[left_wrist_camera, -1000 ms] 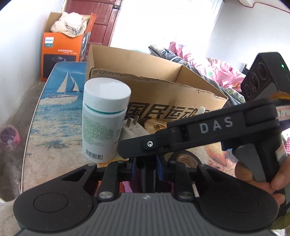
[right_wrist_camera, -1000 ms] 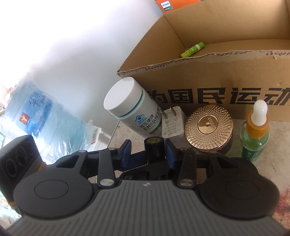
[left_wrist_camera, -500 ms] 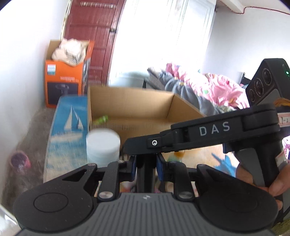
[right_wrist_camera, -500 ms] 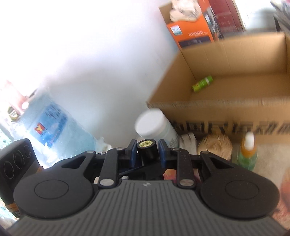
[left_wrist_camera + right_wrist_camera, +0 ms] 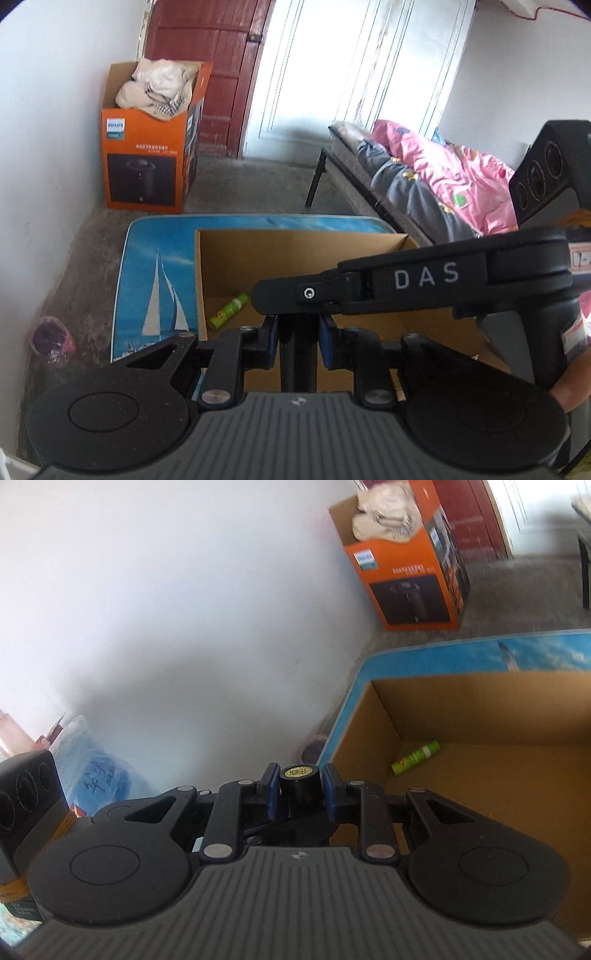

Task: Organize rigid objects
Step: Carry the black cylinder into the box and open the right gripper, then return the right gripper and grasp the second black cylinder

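Carrying a small black cylinder with gold-labelled cap, pinched in both the right tool and left tool, over the open brown cardboard box, needing release beside the green tube at two o'clock.

White plastered walls, bare grey concrete floor. Dark red panelled wooden door in the far corner, next to it a tall white door or window blown out by daylight, the main light source. Orange Philips carton on the floor against the wall, light cloth stuffed in its open top. Bed on dark metal legs along the right side, pink and grey bedding piled on it. Table has a blue sailboat print. Pinkish bag on the floor by the wall; blue water jug, blurred, at the near wall.
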Motion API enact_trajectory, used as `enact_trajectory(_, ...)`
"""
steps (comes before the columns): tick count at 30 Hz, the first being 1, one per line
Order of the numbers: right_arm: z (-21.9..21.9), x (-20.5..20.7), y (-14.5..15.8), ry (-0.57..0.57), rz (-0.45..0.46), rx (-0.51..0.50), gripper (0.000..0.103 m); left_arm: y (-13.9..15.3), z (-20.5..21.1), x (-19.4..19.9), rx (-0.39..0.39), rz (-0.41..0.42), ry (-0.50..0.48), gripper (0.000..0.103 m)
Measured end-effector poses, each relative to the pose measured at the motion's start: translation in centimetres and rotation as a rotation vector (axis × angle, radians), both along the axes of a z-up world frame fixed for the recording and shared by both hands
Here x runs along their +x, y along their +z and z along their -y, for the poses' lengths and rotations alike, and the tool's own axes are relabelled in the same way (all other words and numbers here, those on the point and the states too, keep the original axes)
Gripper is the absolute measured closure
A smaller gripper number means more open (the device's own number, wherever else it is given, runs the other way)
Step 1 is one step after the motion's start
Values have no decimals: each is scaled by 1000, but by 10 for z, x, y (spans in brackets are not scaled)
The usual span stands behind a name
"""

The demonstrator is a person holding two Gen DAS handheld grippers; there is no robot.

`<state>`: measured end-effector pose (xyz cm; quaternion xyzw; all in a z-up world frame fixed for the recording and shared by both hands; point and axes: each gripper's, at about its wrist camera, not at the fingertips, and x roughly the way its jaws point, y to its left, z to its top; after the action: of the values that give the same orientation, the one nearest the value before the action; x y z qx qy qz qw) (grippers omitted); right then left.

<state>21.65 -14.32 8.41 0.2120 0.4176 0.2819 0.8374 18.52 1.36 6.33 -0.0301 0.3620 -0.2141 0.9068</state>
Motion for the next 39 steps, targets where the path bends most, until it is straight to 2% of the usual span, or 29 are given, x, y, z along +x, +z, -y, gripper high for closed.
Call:
enact_trajectory(4, 6, 27, -37, 11, -142, 22, 80, -29, 3, 16, 40, -71, 2, 80)
enact_trajectory(8, 7, 48, -65, 36, -252, 24, 80, -44, -1, 21, 59, -130, -1, 80)
enact_trajectory(11, 5, 63, -76, 48, -299, 12, 81, -44, -1, 19, 85, -112, -11, 79)
enact_trajectory(18, -20, 75, -101, 74, -362, -87, 79, -37, -2, 12, 77, -74, 2, 79)
enact_trajectory(21, -23, 79, -99, 74, -351, -81, 73, -29, -6, 4, 59, -45, 7, 79)
enact_trajectory(23, -21, 78, -91, 52, -309, -80, 51, -22, -9, -6, 46, -19, 12, 78)
enact_trajectory(24, -19, 75, -85, 42, -279, -81, 49, -18, -11, -12, 36, -5, 13, 76)
enact_trajectory(29, 2, 47, -49, 11, -165, 6, 48, 1, -20, -48, -17, 65, 3, 74)
enact_trajectory(33, 26, 8, -14, -16, -53, 61, 48, 11, -25, -78, -49, 99, -13, 73)
enact_trajectory(39, 63, -73, 19, -31, 49, 131, 49, 3, -28, -122, -73, 68, -73, 73)
